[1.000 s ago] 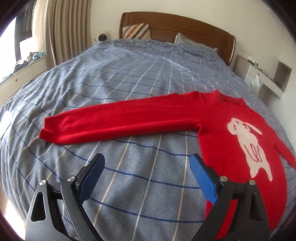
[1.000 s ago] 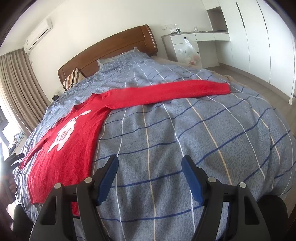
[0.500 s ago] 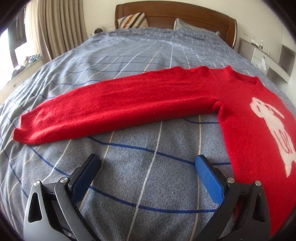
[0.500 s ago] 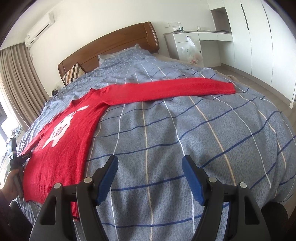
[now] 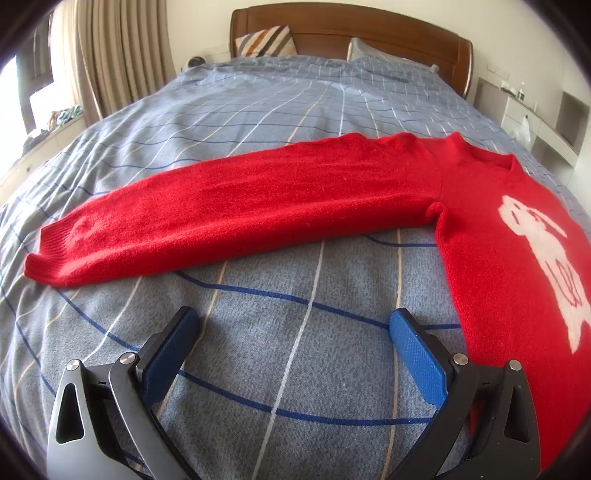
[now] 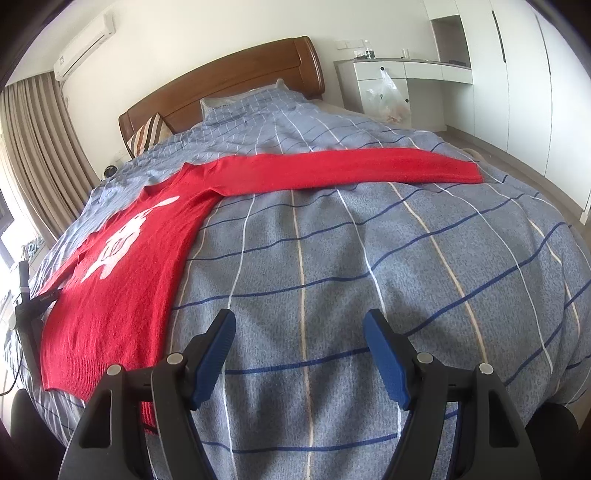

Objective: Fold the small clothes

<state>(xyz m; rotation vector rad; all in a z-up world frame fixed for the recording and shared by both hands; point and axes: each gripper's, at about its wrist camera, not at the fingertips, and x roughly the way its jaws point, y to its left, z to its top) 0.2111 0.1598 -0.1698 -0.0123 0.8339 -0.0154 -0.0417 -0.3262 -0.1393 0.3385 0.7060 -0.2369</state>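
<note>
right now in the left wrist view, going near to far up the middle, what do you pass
left gripper open over the bedspread → outstretched sleeve of the red sweater → more bedspread → striped pillow → wooden headboard

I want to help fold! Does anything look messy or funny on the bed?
Nothing stands out. The red sweater lies flat on the blue checked bedspread, both sleeves spread straight. The left gripper and right gripper are open, holding nothing.
</note>
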